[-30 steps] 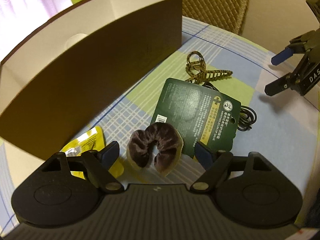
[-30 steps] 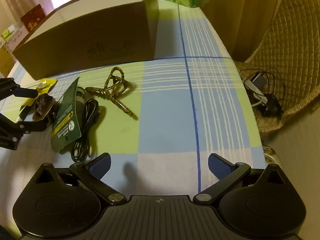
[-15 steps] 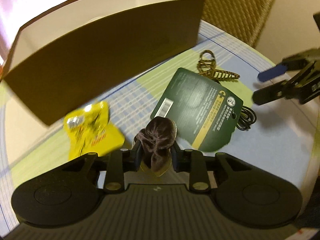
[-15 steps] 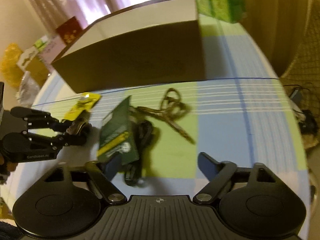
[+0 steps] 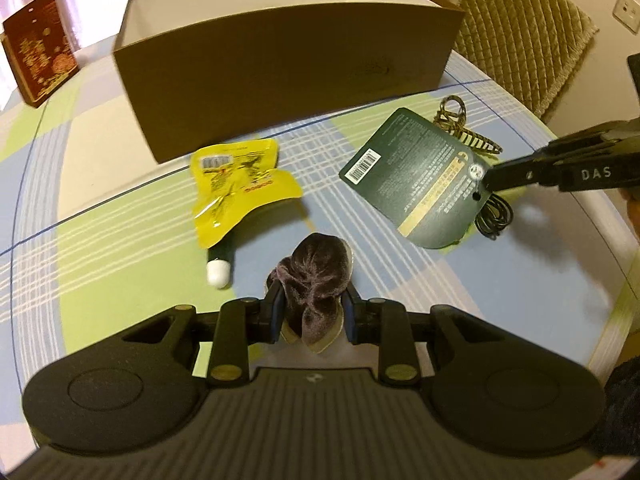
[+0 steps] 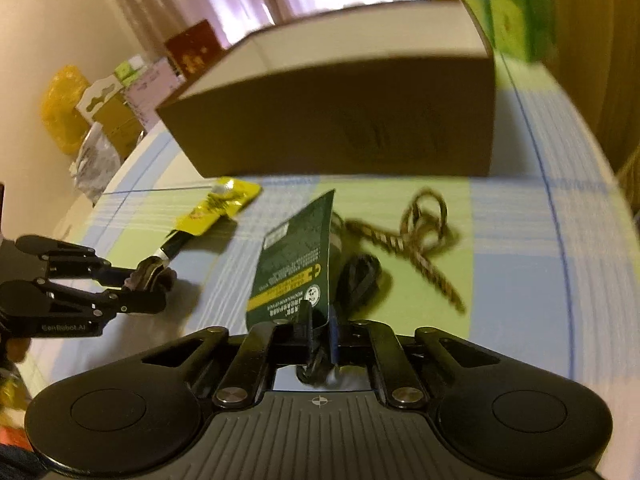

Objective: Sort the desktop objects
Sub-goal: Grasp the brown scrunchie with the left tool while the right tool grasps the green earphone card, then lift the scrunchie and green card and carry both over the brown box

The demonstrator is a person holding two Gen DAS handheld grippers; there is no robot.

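Left gripper (image 5: 312, 312), seen from its own wrist: jaws drawn in narrow and clamped on a brown velvet scrunchie (image 5: 316, 280), bunched between the two pads and bulging forward past the fingertips, clear of the tablecloth (image 5: 120, 280). Just ahead and left, a yellow pouch (image 5: 240, 184) flat on the cloth, with a white cap (image 5: 218, 273) at its near end. Beyond it, an open brown box (image 5: 288, 68), cream inside, long wall facing the gripper.

Right gripper (image 6: 320, 332), seen from its own wrist: jaws nearly together, pinching the near edge of a dark green card (image 6: 296, 260) that stands on edge and tilts away toward the box (image 6: 340, 120). Black cord (image 6: 360, 280) coiled just right of the card, partly behind it; whether pinched too, cannot tell. Brown-and-tan hair clip (image 6: 424, 232) further right on the cloth, apart from the jaws. In the left wrist view, same card (image 5: 420, 176) held at its right edge by the right gripper (image 5: 486, 178), clip (image 5: 460, 124) behind it near the box.

At far left, a dark red patterned box (image 5: 36, 56) standing on the table edge.
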